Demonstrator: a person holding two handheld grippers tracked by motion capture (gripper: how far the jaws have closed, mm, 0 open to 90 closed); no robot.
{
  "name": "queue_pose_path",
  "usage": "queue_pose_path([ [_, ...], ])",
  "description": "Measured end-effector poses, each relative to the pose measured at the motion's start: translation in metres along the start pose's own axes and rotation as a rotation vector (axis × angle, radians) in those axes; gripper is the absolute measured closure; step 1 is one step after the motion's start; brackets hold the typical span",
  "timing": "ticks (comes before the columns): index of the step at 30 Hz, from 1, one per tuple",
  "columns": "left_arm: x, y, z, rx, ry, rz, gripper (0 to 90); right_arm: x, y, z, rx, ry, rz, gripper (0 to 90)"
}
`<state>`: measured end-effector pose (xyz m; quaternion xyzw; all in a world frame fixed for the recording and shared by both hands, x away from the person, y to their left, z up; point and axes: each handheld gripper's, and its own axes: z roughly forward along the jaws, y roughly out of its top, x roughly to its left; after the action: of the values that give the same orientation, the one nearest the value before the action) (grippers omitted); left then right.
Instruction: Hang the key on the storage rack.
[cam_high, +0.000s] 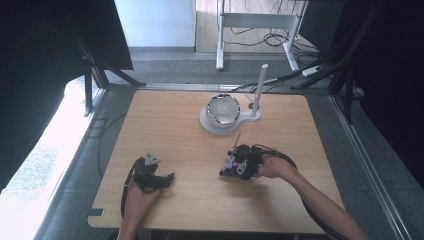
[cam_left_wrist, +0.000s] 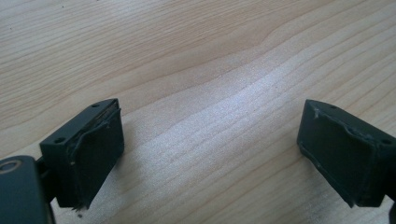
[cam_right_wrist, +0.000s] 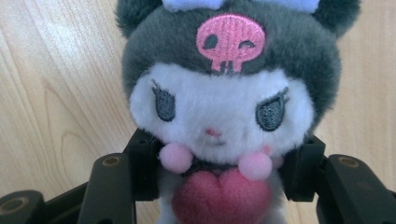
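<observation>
Plush toy (cam_right_wrist: 224, 107) between right gripper (cam_right_wrist: 224, 172) jaws, face legible close-up.

The table (cam_high: 165, 125) has a light wooden top and stands on a grey floor (cam_high: 175, 70). Dark curtains (cam_high: 35, 60) hang at both sides. On the left, strong daylight falls on the floor (cam_high: 35, 165). Behind the table is a white desk frame (cam_high: 257, 22), with cables (cam_high: 272, 40) lying under it, and a pale blue panel (cam_high: 155, 22).
</observation>
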<state>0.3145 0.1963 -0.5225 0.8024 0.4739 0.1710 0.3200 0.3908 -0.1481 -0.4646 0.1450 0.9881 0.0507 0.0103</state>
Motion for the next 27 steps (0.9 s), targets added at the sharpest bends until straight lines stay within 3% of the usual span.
queue_pose_path([
  [14, 0.000, 0.000, 0.000, 0.000, 0.000, 0.000, 7.2, -0.020, -0.018, -0.037, -0.057, 0.033, 0.043, 42.5],
  [27, 0.000, 0.000, 0.000, 0.000, 0.000, 0.001, 7.2, -0.050, -0.038, -0.073, -0.103, 0.033, 0.132, 42.4],
])
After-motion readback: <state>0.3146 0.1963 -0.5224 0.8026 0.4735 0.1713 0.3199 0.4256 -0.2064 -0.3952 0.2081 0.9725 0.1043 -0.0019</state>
